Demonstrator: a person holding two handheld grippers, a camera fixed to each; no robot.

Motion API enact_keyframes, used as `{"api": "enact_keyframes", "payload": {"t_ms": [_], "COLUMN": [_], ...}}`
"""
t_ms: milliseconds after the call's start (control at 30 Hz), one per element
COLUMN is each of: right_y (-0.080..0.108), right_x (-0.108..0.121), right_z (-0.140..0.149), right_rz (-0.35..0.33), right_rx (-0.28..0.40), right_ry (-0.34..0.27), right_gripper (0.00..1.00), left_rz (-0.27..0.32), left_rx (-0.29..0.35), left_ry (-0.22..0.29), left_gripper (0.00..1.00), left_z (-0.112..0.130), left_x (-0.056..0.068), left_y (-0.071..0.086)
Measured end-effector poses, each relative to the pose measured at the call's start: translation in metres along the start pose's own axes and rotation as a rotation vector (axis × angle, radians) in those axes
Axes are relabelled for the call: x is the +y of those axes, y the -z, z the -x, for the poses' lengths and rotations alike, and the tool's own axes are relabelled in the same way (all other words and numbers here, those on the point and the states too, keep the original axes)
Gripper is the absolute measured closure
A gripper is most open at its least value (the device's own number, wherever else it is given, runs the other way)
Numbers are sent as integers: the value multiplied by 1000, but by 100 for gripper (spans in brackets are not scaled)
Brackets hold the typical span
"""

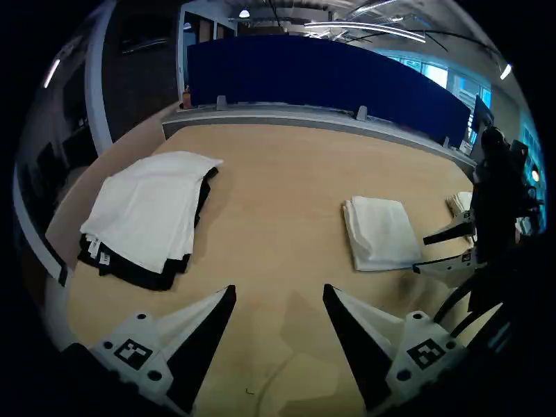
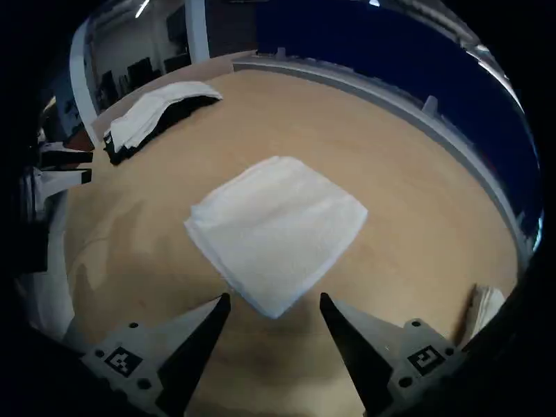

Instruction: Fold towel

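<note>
The towel (image 2: 278,229) lies flat near the middle of the wooden tabletop (image 2: 403,174), already doubled into a compact, roughly square pad of several layers, with its nearest corner pointing into the gap between the right gripper's (image 2: 274,297) jaws. Those jaws stand wide apart with nothing in them, hovering just short of that corner. The left gripper (image 1: 278,288) is well off to the side over bare wood, its jaws equally wide and empty. Beyond it a pile (image 1: 149,215) of white cloth on dark cloth sits at the far left of the tabletop, in front of a blue divider (image 1: 313,73). The towel looks soft, light and limp, so I judge it will sag and fan open if lifted by the top layer alone. Terry cloth should not slip between the fingers, but the stacked edges can shear apart. The best hold is probably the near corner or the layered edge beside it, with one finger slid under against the wood so that every layer is pinched together. For a further fold the second gripper would want the neighbouring corner, keeping the edge taut. If the fold counts as finished, the pile likely supplies the next piece.
</note>
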State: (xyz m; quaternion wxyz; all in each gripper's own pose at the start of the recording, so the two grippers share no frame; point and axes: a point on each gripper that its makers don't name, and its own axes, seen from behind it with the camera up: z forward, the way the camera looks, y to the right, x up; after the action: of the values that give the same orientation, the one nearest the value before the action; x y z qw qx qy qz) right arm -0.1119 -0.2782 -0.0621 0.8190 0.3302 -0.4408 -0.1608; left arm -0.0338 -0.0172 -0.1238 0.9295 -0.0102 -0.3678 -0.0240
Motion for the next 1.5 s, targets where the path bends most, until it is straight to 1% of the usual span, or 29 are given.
{"api": "enact_keyframes", "payload": {"t_ms": [67,167,333,600,800,1000,1133,1267,1333,1500], "right_y": [-2,-3,-5,-5,-5,-5,-5,-5,-4,-2], "right_x": [-2,-4,-3,-1,-2,-2,1,2,3,3], "right_z": [5,10,16,17,17,16,15,12,11,9], "right_rz": [-7,-15,-7,-11,-10,-13,-4,0,5,1], "right_rx": [-15,-28,-40,-33,-30,-26,-18,-7,-1,9], "right_ry": [2,3,2,-26,-29,-25,-27,-28,-31,-43], "right_gripper": [4,17,34,71,73,77,88,95,97,98], "left_rz": [1,2,2,-2,-4,-4,-4,-5,-6,-7], "left_rx": [0,0,-1,-2,-4,-3,-3,-4,-4,-4], "left_ry": [1,3,6,5,3,1,1,0,-1,0], "left_gripper": [7,7,7,7,7,7,7,7,7,7], "left_z": [0,0,2,4,4,3,3,3,3,3], "left_x": [0,0,-1,-3,-3,-3,-3,-2,-3,-3], "left_y": [0,0,-1,-3,-5,-5,-6,-6,-6,-6]}}
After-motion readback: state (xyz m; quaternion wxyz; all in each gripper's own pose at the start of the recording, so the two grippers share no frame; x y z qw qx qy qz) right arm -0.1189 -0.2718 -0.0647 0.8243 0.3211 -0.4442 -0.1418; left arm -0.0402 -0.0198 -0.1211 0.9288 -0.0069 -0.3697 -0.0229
